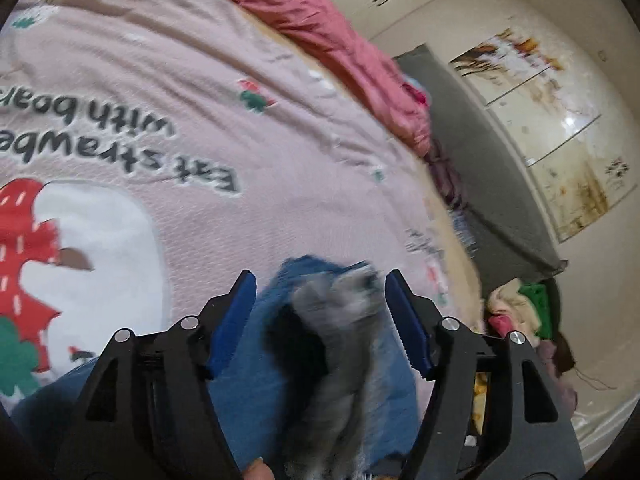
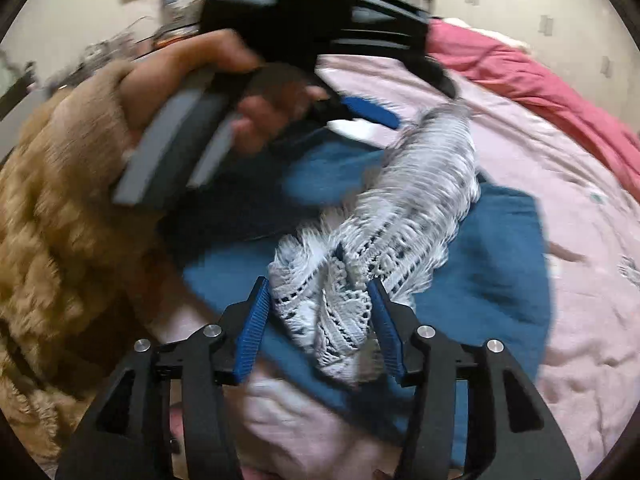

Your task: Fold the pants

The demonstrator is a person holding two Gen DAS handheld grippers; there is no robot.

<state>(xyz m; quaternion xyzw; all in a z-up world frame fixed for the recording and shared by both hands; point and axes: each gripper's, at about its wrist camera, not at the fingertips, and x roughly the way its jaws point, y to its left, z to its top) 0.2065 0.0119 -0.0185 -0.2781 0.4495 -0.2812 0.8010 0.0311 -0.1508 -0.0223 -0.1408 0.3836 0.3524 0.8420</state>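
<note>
The blue pants (image 2: 500, 264) lie bunched on the pink bedspread (image 2: 568, 168), with a grey-white lace trim (image 2: 424, 200) running across them. My right gripper (image 2: 320, 308) stands open over the near end of that lace; the lace lies loose between its blue pads. In the left wrist view my left gripper (image 1: 320, 304) is open as well, with the blurred grey trim (image 1: 348, 320) and blue cloth (image 1: 264, 360) between its jaws, not pinched. The right wrist view also shows a hand in a tan fuzzy sleeve (image 2: 60, 208) holding the left gripper above the pants.
A red quilt (image 1: 320, 28) lies heaped along the bed's far side. Beside the bed are a grey floor mat (image 1: 480, 168), a pile of clothes (image 1: 528, 312) and pale wardrobe doors (image 1: 552, 120). The bedspread carries a strawberry print (image 1: 24, 240) with lettering.
</note>
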